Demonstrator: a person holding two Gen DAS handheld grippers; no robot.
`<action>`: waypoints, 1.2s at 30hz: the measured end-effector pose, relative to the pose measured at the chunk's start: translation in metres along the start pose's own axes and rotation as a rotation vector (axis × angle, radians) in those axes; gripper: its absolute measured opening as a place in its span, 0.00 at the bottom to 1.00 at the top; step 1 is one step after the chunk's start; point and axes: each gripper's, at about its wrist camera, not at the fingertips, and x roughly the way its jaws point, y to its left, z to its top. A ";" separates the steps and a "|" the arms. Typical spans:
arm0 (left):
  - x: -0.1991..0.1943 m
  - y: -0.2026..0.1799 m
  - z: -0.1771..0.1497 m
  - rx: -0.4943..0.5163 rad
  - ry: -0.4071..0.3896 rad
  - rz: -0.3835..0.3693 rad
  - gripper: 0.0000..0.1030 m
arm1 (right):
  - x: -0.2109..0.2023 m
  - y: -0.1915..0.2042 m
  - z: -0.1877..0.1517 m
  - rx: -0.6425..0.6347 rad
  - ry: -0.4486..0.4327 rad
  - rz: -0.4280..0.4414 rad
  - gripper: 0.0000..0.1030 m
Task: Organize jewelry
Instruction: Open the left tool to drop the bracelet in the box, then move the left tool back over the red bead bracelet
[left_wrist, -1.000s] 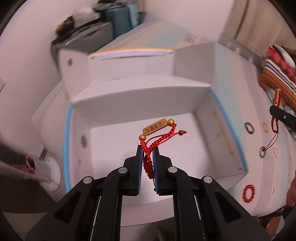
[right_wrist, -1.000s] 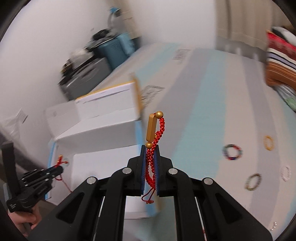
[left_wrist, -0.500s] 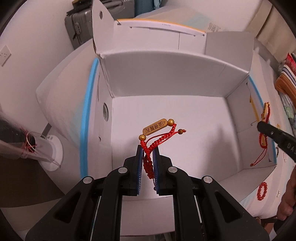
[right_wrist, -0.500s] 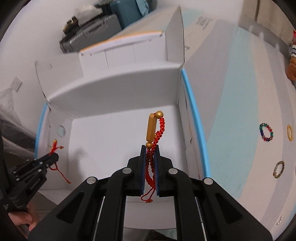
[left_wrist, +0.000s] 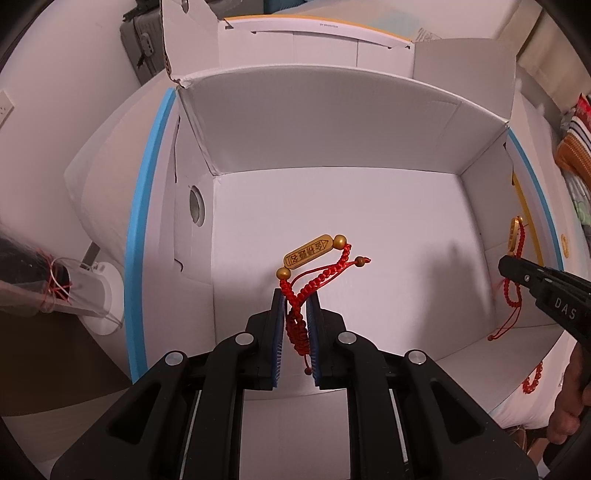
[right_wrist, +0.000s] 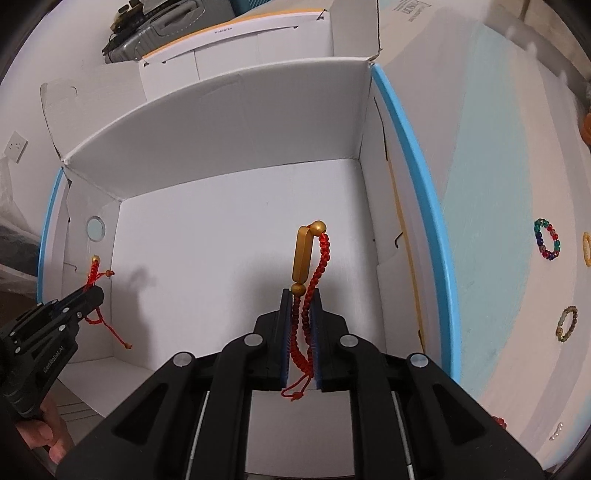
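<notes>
— What are you holding?

— I'm pinching one red bracelet (left_wrist: 312, 280) in my left gripper (left_wrist: 296, 301) and another bracelet (right_wrist: 308, 273) in my right gripper (right_wrist: 300, 301), both hanging over the open box (left_wrist: 332, 122).

— Best way to drop them?

— I'm lowering toward the floor first, left one at 9 o'clock, right one at 3, then letting go so the cords aren't tangling.

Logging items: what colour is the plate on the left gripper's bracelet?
Gold plate, red lettering; left wrist view.

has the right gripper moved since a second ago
Yes. The right gripper, shut on its red bracelet, has travelled left from above the striped surface to over the white box.
</notes>
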 end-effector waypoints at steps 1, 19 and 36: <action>-0.001 0.001 0.000 0.000 0.000 0.003 0.13 | 0.000 0.000 0.001 -0.001 0.003 -0.001 0.19; -0.037 -0.003 0.004 -0.010 -0.100 0.073 0.72 | -0.028 0.013 -0.004 -0.063 -0.081 0.051 0.80; -0.109 -0.039 -0.020 0.025 -0.293 0.057 0.94 | -0.105 -0.027 -0.044 -0.038 -0.282 0.017 0.93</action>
